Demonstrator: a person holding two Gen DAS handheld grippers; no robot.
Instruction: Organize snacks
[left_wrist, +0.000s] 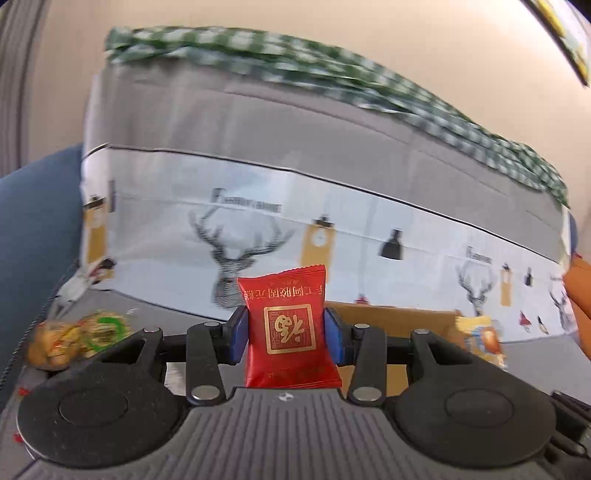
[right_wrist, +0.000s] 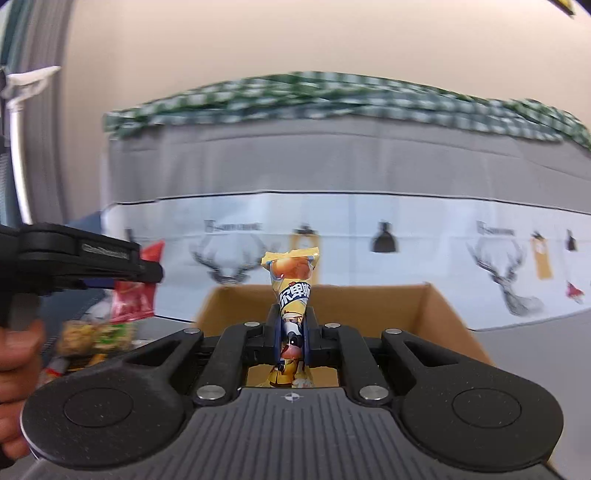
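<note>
Between each tool's pads: left tool (left_wrist: 286, 334) clamps a red packet (left_wrist: 290, 328), right tool (right_wrist: 291, 332) a yellow packet (right_wrist: 293, 291).

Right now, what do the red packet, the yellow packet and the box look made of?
Red packet: glossy plastic or foil film, judging by its sheen and zigzag-cut top edge. Yellow packet: printed shiny film, crumpling thin where the right gripper pinches it. Box: plain brown cardboard, matte, with thin raw edges, open at the top.
</note>
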